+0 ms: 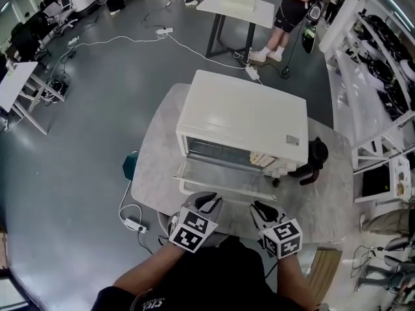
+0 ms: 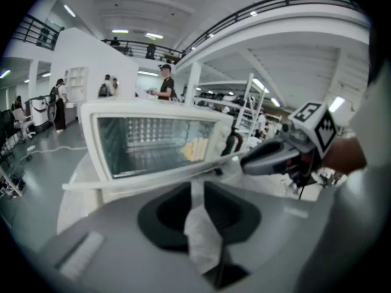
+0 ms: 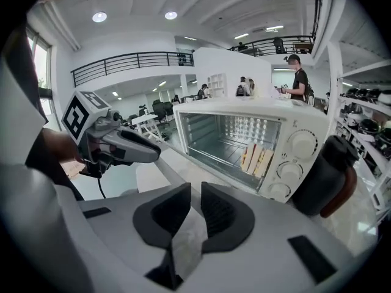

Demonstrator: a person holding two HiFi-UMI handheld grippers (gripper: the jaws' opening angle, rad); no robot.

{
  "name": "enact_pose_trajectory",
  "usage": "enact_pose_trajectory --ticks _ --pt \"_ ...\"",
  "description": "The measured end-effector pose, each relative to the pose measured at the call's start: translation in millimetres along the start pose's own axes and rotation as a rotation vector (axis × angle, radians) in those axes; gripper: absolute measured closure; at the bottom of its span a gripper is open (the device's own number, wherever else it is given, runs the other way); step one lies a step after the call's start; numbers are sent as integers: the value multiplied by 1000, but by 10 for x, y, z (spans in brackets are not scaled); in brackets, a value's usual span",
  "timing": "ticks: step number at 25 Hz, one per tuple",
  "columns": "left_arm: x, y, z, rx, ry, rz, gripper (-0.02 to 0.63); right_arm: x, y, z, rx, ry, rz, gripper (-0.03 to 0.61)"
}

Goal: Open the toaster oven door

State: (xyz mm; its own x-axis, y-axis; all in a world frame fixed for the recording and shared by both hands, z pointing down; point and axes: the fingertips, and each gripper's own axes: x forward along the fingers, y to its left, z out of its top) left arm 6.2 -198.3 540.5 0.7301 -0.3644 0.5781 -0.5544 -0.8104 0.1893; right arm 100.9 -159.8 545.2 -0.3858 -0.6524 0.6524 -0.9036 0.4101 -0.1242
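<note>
A white toaster oven [image 1: 243,118] stands on a round marble table [image 1: 155,154]. Its glass door [image 1: 224,177] lies folded down flat toward me, and the cavity [image 3: 226,136] is exposed, with slices of bread [image 3: 256,157] inside at the right. My left gripper [image 1: 209,201] hovers just in front of the door's front edge [image 2: 140,179], jaws together, holding nothing. Beside it, the right gripper [image 1: 259,207] sits at the same edge with a narrow slit between its pads and nothing in it. Each one shows in the other's view: the right gripper [image 2: 244,162] and the left gripper [image 3: 156,153].
A black jug [image 1: 316,157] stands against the oven's right side, by the knobs [image 3: 300,144]. A teal object [image 1: 130,167] and a power strip [image 1: 134,224] lie on the floor left of the table. A person [image 1: 292,11] stands by a far white table.
</note>
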Motion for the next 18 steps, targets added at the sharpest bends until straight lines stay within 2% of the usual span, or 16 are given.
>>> enact_pose_trajectory --ticks 3,7,10,13,15,18 --pt "43 -59 -242 2 50 -28 541 105 117 -201 0 37 19 540" --pt "79 -89 -526 -54 106 -38 546 161 267 -455 25 52 61 540" --pt "127 -70 -670 -103 122 10 545 182 345 -662 63 85 115 540" --pt "171 -66 -778 -121 120 60 541 165 386 -817 31 106 136 534" --pt "204 -47 -885 -131 131 68 548 145 413 -887 39 99 151 534" --pt "264 -21 -1026 -199 130 76 569 82 437 -842 20 47 180 534"
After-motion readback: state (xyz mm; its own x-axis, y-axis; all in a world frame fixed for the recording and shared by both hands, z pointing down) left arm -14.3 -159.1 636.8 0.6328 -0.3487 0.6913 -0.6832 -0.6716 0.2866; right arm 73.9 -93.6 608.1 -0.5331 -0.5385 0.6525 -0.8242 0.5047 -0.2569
